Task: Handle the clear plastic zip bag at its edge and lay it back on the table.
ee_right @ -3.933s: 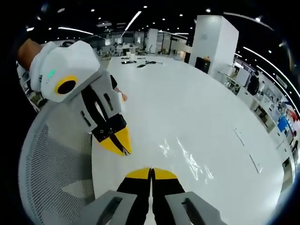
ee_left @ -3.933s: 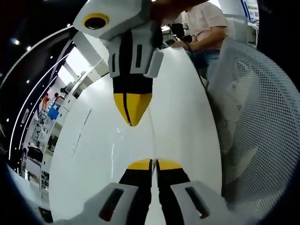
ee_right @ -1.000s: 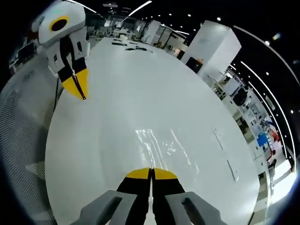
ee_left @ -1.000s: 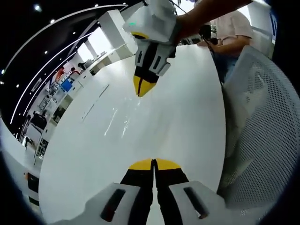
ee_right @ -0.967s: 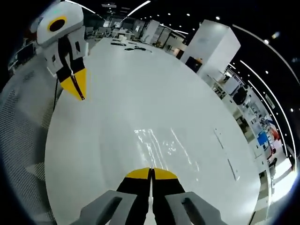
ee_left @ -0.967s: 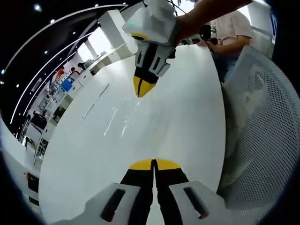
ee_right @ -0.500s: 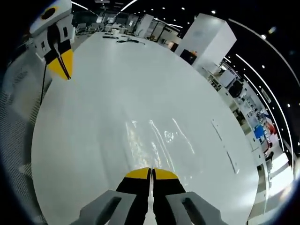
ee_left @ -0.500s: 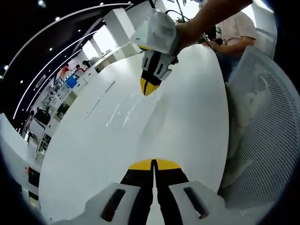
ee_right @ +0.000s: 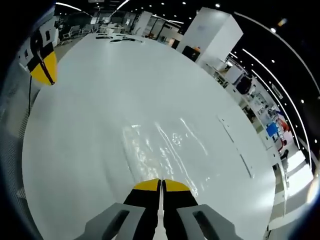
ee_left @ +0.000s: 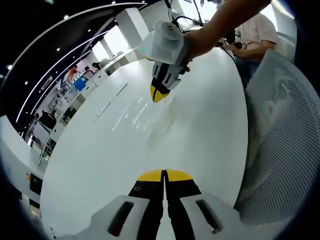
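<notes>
The clear plastic zip bag (ee_left: pixel 134 113) lies flat and crinkled on the white table (ee_left: pixel 200 135). In the right gripper view the zip bag (ee_right: pixel 159 144) spreads just ahead of my right gripper (ee_right: pixel 161 184), whose jaws are shut with their tips at the bag's near edge. From the left gripper view, the right gripper (ee_left: pixel 159 95) points down at that edge, held by a hand. My left gripper (ee_left: pixel 164 175) is shut and holds nothing, well back from the bag. It also shows far off as the left gripper (ee_right: pixel 43 66).
A white mesh chair (ee_left: pixel 282 145) stands along the table's side. A person (ee_left: pixel 252 32) sits at the far end. Thin flat strips (ee_right: pixel 244 165) lie on the table beyond the bag. Dark items (ee_right: pixel 120 39) sit at the table's distant end, near a white pillar (ee_right: pixel 212 32).
My right gripper has travelled away from the left gripper, across the table, down to the bag's edge. The left gripper has stayed back, jaws shut throughout.
</notes>
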